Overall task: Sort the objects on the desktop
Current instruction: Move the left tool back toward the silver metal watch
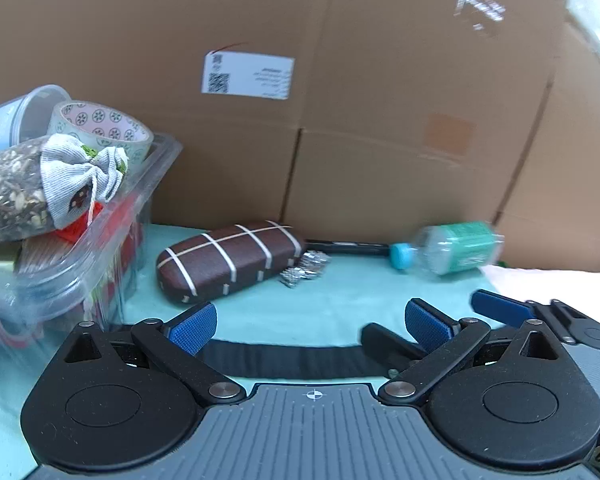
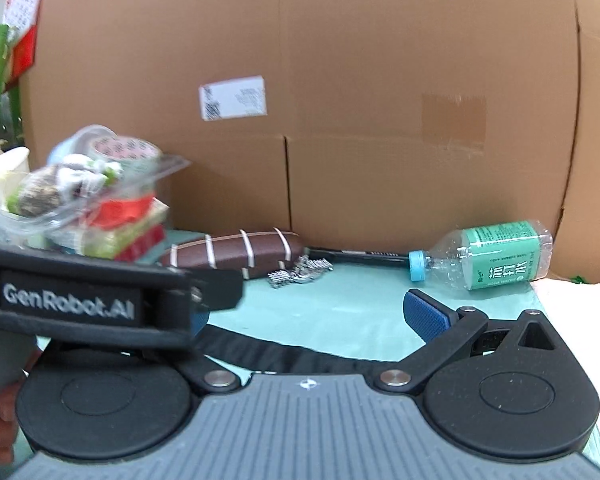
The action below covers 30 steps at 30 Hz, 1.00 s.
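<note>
A: Where do the things to be sorted lie?

B: A brown glasses case (image 1: 230,262) with cream stripes lies on the teal mat (image 1: 340,308), close to the cardboard box (image 1: 340,100) behind it. A crumpled bit of silvery foil (image 1: 306,268) touches its right end. A black pen (image 2: 360,256) lies along the foot of the box, and past it a clear bottle (image 2: 496,256) with a green label rests on its side, blue cap toward the pen.

A: And the bin?

B: A clear plastic container (image 1: 100,240) stands at the left, just beside the case, heaped full: a roll of patterned tape (image 1: 100,128), a grey cloth pouch (image 1: 80,176), a bag of mixed grains (image 1: 8,196).

A: The tongs?

B: The left gripper (image 1: 312,324) is spread wide with nothing between its blue pads (image 1: 192,328), low over the mat. The right gripper (image 2: 312,320) is also released and empty; the left one's body crosses its left finger. A black strap (image 1: 284,356) lies under both.
</note>
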Each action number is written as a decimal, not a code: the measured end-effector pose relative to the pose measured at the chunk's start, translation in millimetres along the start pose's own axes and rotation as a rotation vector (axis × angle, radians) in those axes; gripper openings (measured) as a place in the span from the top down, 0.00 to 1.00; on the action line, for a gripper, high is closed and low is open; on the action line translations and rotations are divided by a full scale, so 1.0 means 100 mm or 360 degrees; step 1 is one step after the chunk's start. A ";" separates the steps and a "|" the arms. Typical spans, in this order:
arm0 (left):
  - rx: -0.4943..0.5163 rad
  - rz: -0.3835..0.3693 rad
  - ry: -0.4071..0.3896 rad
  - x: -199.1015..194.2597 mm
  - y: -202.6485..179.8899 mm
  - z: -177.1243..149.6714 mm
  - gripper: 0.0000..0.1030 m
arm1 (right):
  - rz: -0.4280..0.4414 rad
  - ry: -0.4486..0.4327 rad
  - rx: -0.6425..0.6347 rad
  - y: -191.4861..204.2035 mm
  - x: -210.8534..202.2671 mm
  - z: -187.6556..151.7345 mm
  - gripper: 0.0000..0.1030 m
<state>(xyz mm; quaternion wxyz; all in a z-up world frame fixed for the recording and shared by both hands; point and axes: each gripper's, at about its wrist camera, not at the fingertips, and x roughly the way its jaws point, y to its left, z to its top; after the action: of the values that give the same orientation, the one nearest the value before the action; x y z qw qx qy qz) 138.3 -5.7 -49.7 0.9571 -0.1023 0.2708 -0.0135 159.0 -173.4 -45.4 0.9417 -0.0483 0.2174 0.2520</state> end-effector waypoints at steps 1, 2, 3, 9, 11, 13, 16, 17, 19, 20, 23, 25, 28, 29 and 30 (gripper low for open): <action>-0.0003 0.0017 0.0005 0.06 0.01 0.01 0.00 | -0.0020 0.0028 -0.0009 -0.02 0.06 0.01 0.00; -0.0009 0.0022 0.0011 0.11 0.03 0.02 0.00 | -0.0044 0.0051 -0.0021 -0.05 0.12 0.02 0.00; -0.0017 0.0026 0.0017 0.16 0.04 0.03 0.00 | -0.0060 0.0065 -0.0028 -0.07 0.18 0.03 0.00; -0.0001 0.0048 0.0057 0.45 0.07 0.11 0.00 | -0.0044 0.0114 -0.0034 -0.16 0.41 0.03 0.00; -0.0009 0.0043 0.0067 0.53 0.09 0.15 0.00 | -0.0023 0.0135 -0.0063 -0.15 0.50 0.03 0.00; -0.0011 0.0059 0.0061 0.60 0.11 0.18 0.00 | -0.0001 0.0153 -0.0094 -0.13 0.59 0.02 0.00; -0.0013 0.0050 0.0085 0.72 0.15 0.23 0.02 | 0.0028 0.0168 -0.0113 -0.10 0.73 0.01 0.00; -0.0018 0.0039 0.0100 0.75 0.17 0.24 0.06 | 0.0038 0.0171 -0.0111 -0.09 0.78 0.01 0.00; -0.0041 0.0015 0.0111 0.80 0.20 0.26 0.09 | 0.0064 0.0172 -0.0106 -0.08 0.86 0.03 0.01; -0.0037 0.0006 0.0097 0.80 0.19 0.26 0.09 | 0.0077 0.0173 -0.0106 -0.08 0.90 0.04 0.01; 0.0004 0.0004 0.0100 0.84 0.15 0.27 0.21 | 0.0116 0.0198 -0.0096 -0.10 1.01 0.07 0.05; 0.0000 -0.0044 0.0119 0.84 0.13 0.28 0.26 | 0.0133 0.0209 -0.0085 -0.13 1.07 0.09 0.07; 0.0008 -0.0143 0.0181 0.92 0.11 0.28 0.33 | 0.0143 0.0234 -0.0086 -0.14 1.15 0.12 0.09; -0.0014 -0.0173 0.0206 0.95 0.12 0.29 0.41 | 0.0148 0.0258 -0.0090 -0.14 1.18 0.12 0.11; -0.0039 -0.0188 0.0236 0.99 0.12 0.29 0.44 | 0.0163 0.0286 -0.0086 -0.15 1.21 0.12 0.13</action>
<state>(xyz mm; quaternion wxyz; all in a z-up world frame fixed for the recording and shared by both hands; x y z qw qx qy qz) 238.0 3.7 -79.1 0.9306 -0.1286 0.3346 -0.0740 264.9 -128.8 -87.8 0.9027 -0.0848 0.2964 0.3003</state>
